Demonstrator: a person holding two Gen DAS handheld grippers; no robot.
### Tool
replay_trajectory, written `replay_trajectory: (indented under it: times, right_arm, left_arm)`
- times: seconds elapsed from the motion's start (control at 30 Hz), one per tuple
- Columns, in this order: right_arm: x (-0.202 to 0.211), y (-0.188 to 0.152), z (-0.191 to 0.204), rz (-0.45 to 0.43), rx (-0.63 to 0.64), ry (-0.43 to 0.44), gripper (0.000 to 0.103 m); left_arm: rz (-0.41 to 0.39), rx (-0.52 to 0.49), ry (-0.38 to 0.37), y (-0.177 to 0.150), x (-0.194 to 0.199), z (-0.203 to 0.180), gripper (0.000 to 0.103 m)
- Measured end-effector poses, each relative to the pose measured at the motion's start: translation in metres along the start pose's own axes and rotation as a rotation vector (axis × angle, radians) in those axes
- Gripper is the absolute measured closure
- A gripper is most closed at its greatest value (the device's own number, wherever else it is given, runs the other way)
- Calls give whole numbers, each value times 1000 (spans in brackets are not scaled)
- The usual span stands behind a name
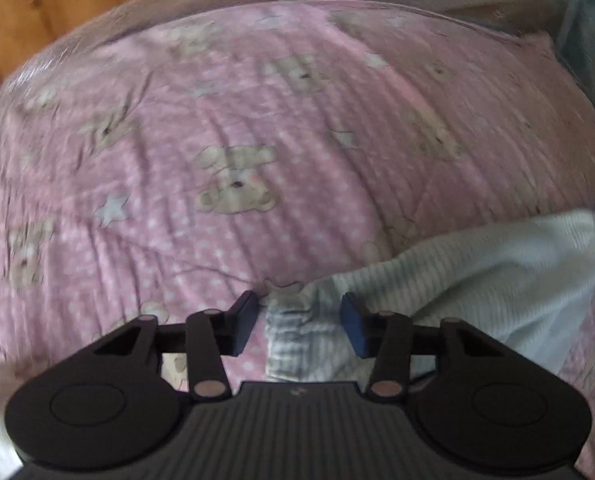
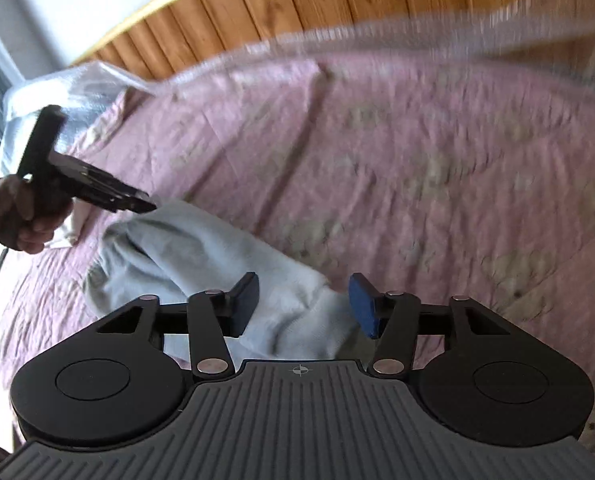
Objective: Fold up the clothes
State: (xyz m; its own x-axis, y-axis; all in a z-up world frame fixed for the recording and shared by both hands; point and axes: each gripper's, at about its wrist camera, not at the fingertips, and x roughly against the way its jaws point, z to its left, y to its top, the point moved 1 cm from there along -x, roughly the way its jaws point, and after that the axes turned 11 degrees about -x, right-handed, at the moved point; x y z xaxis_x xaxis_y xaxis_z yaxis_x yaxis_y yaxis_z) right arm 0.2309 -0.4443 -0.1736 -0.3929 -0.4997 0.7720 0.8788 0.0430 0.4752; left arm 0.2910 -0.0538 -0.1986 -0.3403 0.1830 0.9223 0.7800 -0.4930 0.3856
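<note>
Pink bear-print quilted bedspread [image 1: 257, 128] carries a pale grey ribbed knit garment [image 2: 201, 248], near side. Left gripper [image 1: 299, 322] and right gripper [image 2: 303, 304] both gape, straddling opposite ends ungripped, probably to stretch it flat for folding.

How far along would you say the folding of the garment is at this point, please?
Nothing looks folded yet: the garment lies rumpled on the pink sheet. In hand: both grippers are open with cloth between their fingers, the left gripper at a striped edge, the right gripper at the other end. Whether either touches the cloth is unclear. Left: gripping, spreading it flat and every fold.
</note>
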Motion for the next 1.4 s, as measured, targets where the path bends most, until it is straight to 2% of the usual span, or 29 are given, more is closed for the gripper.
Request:
replay_trajectory:
  times: [0.03, 0.07, 0.13, 0.23, 0.33, 0.37, 0.43, 0.5, 0.53, 0.67, 0.7, 0.77, 0.8, 0.83, 0.9, 1.0, 1.1, 1.17, 1.2, 1.23, 1.27, 1.3, 1.37, 1.4]
  right_arm:
    - [-10, 2, -5, 45, 5, -4, 83]
    - [-14, 3, -5, 67, 28, -11, 90]
    - [-17, 6, 0, 84, 104, -10, 97]
    - [-11, 20, 13, 63, 209, -12, 98]
    - [1, 38, 26, -2, 320, -33, 99]
    - [8, 43, 32, -46, 374, -47, 99]
    - [28, 40, 50, -167, 550, -101, 99]
    - [41, 18, 60, -280, 770, -191, 99]
    - [39, 1, 57, -269, 828, -217, 97]
    - [10, -67, 23, -33, 783, -270, 96]
    - [4, -74, 17, 2, 746, -273, 94]
    - [-2, -61, 11, 2, 600, -253, 90]
    - [-5, -55, 9, 3, 527, -243, 86]
    - [-8, -49, 6, 3, 454, -233, 81]
    - [-13, -37, 0, 4, 308, -212, 67]
    - [-22, -18, -8, 5, 90, -179, 53]
    - [-31, 1, -16, 6, -129, -145, 48]
    - [-37, 13, -21, 6, -274, -122, 50]
    - [-39, 18, -20, 1, -304, -115, 49]
    - [-40, 20, -15, -11, -275, -114, 55]
    - [-40, 23, -9, -23, -245, -114, 66]
    - [-41, 25, -4, -36, -216, -113, 93]
    - [-42, 30, 7, -60, -157, -112, 97]
    - [-42, 32, 12, -73, -135, -109, 100]
  left_arm:
    - [-6, -23, 2, 0, 1, -2, 71]
    - [-10, -42, -3, 0, 3, -5, 81]
    - [-17, -78, 0, 0, 6, -9, 88]
    - [-74, -76, 30, 3, 19, -11, 91]
    - [-259, 15, 71, -2, 66, -6, 91]
    - [-282, 37, 73, -11, 73, -8, 91]
    - [-268, 67, 59, -35, 75, -19, 89]
    - [-254, 96, 46, -59, 77, -30, 85]
    - [-247, 111, 39, -72, 78, -35, 84]
    - [-219, 170, 12, -121, 82, -57, 83]
    - [-212, 184, 5, -133, 84, -63, 83]
    - [-214, 282, -25, -139, 83, -56, 79]
    - [-217, 340, -43, -140, 83, -51, 73]
    - [-220, 397, -61, -142, 83, -45, 60]
    - [-226, 513, -96, -144, 82, -34, 42]
    - [-233, 685, -149, -147, 81, -18, 38]
    - [-230, 832, -192, -151, 79, -5, 34]
    - [-204, 863, -195, -157, 75, -8, 30]
    - [-198, 877, -196, -158, 71, -9, 28]
    - [-194, 887, -194, -158, 67, -10, 28]
    - [-194, 890, -185, -157, 65, -12, 28]
    - [-199, 877, -173, -154, 64, -13, 28]
    - [-221, 805, -146, -140, 63, -16, 37]
    - [-225, 769, -135, -132, 61, -17, 51]
